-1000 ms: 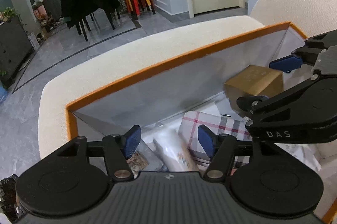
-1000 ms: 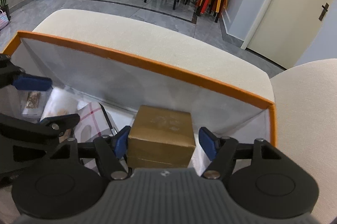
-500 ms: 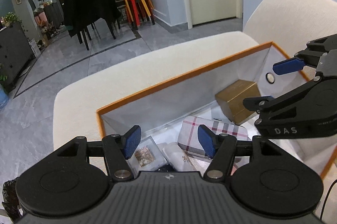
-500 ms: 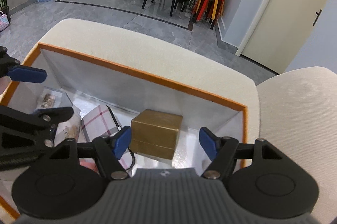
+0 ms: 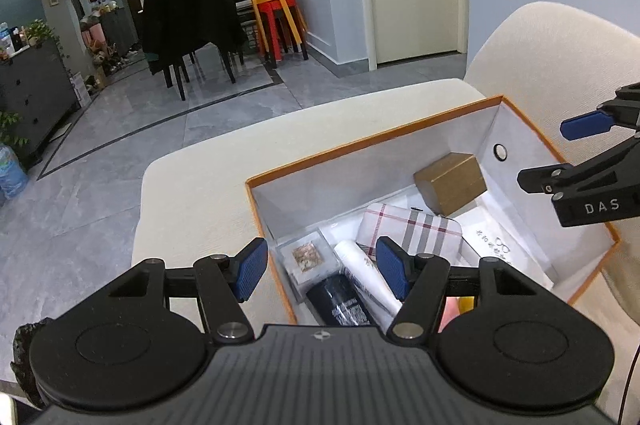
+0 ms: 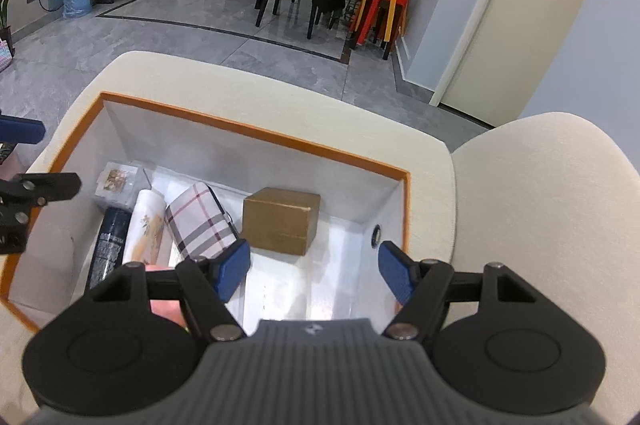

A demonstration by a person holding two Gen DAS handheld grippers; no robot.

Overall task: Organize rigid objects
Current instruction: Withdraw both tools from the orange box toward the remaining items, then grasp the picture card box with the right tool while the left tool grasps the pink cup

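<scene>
- We find the brown box (image 6: 281, 220) resting inside the orange-rimmed box (image 6: 256, 131), near its far right corner, beside the plaid case (image 6: 200, 221).
- Our right gripper (image 6: 314, 271) and left gripper (image 5: 318, 273) both hover above, fingers apart, holding nothing.
- We judge this placement complete; the next move calls for locating another loose item.

One orange-rimmed box (image 6: 248, 131) holds one brown carton (image 6: 280, 219), one plaid case (image 6: 200, 221), two tubes (image 6: 146, 229) and one clear packet (image 6: 116, 181).
</scene>
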